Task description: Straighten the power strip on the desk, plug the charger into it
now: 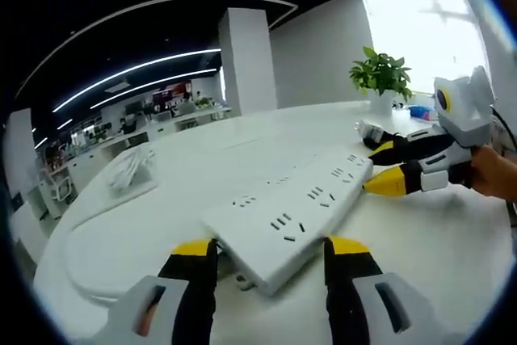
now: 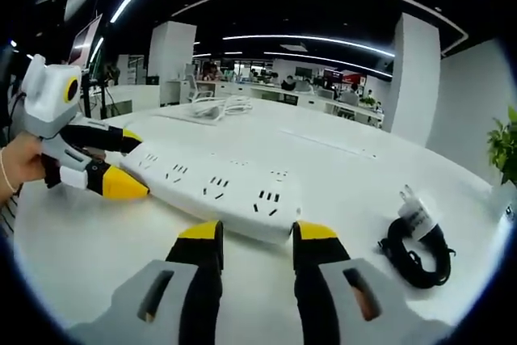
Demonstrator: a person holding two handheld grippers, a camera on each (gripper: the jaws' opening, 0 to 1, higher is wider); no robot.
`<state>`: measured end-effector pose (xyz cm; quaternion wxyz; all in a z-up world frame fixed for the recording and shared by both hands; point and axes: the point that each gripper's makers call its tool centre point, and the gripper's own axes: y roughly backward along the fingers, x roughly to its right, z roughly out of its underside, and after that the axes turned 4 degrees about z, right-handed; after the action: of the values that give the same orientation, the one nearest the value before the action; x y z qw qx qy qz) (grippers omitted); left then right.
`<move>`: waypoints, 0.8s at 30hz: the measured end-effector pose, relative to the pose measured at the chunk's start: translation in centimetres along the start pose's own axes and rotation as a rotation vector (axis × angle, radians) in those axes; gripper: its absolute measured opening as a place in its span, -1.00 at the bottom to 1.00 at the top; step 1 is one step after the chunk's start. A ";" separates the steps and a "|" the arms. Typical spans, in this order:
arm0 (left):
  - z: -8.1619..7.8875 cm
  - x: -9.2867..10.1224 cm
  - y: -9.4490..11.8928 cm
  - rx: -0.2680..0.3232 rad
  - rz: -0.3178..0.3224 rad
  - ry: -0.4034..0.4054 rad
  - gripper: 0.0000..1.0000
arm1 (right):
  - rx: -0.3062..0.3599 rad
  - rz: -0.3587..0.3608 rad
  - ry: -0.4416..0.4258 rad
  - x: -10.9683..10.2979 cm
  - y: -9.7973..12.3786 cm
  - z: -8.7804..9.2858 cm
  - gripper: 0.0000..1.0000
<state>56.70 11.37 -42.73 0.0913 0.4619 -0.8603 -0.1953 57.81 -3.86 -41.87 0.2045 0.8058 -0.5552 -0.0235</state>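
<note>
A long white power strip (image 1: 299,204) (image 2: 210,187) lies slantwise on the white desk (image 1: 436,240). My left gripper (image 1: 271,246) is open, with its yellow-tipped jaws on either side of the strip's near end. In the right gripper view that same left gripper (image 2: 121,163) straddles the strip's far left end. My right gripper (image 2: 257,232) is open, its jaw tips just short of the strip's front edge near its right end. It enters the left gripper view from the right (image 1: 380,169), around the strip's far corner. The charger (image 2: 416,240), a white plug on a coiled black cable, lies right of the strip.
A bundle of white cable (image 1: 129,169) (image 2: 218,107) rests farther off on the desk. A potted plant (image 1: 380,74) stands at the desk's far side by the window. A person's hand (image 2: 20,163) holds the left gripper. Office desks fill the background.
</note>
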 end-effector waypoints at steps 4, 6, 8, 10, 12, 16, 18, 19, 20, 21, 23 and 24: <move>-0.1 0.0 -0.1 0.004 0.004 -0.006 0.08 | -0.006 0.017 0.001 0.1 0.0 0.0 -0.34; -0.1 0.0 -0.2 0.003 0.006 -0.008 0.08 | -0.005 0.023 0.002 0.1 0.0 0.0 -0.34; -0.1 -0.1 -0.3 0.000 0.009 -0.011 0.08 | -0.006 0.028 0.001 0.2 0.0 0.0 -0.34; -0.2 -0.2 -0.5 -0.004 0.015 -0.013 0.08 | -0.009 0.032 -0.001 0.3 0.0 0.0 -0.34; -0.3 -0.2 -0.8 -0.007 0.019 -0.018 0.08 | -0.010 0.036 -0.001 0.5 0.1 0.0 -0.34; -0.5 -0.4 -1.4 -0.019 0.028 -0.035 0.09 | -0.012 0.042 0.001 0.7 0.2 0.1 -0.35; -0.5 -0.4 -1.5 -0.023 0.025 -0.046 0.09 | -0.012 0.044 -0.001 0.8 0.3 0.2 -0.35; -0.5 -0.3 -1.6 -0.025 0.023 -0.052 0.09 | -0.013 0.046 -0.001 0.8 0.3 0.2 -0.36; -0.5 -0.4 -1.7 -0.027 0.022 -0.061 0.09 | -0.014 0.047 -0.002 0.9 0.3 0.2 -0.35; -0.6 -0.5 -1.8 -0.028 0.021 -0.063 0.09 | -0.014 0.049 -0.003 1.0 0.3 0.2 -0.35; -0.6 -0.4 -1.7 -0.027 0.024 -0.065 0.09 | -0.015 0.052 -0.003 1.0 0.4 0.2 -0.35; -0.7 -0.4 -1.7 -0.029 0.026 -0.067 0.09 | -0.015 0.053 -0.003 1.1 0.4 0.2 -0.36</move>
<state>58.48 10.69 -42.84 0.0717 0.4427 -0.8659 -0.2217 57.83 -5.02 -41.72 0.2101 0.7892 -0.5765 -0.0236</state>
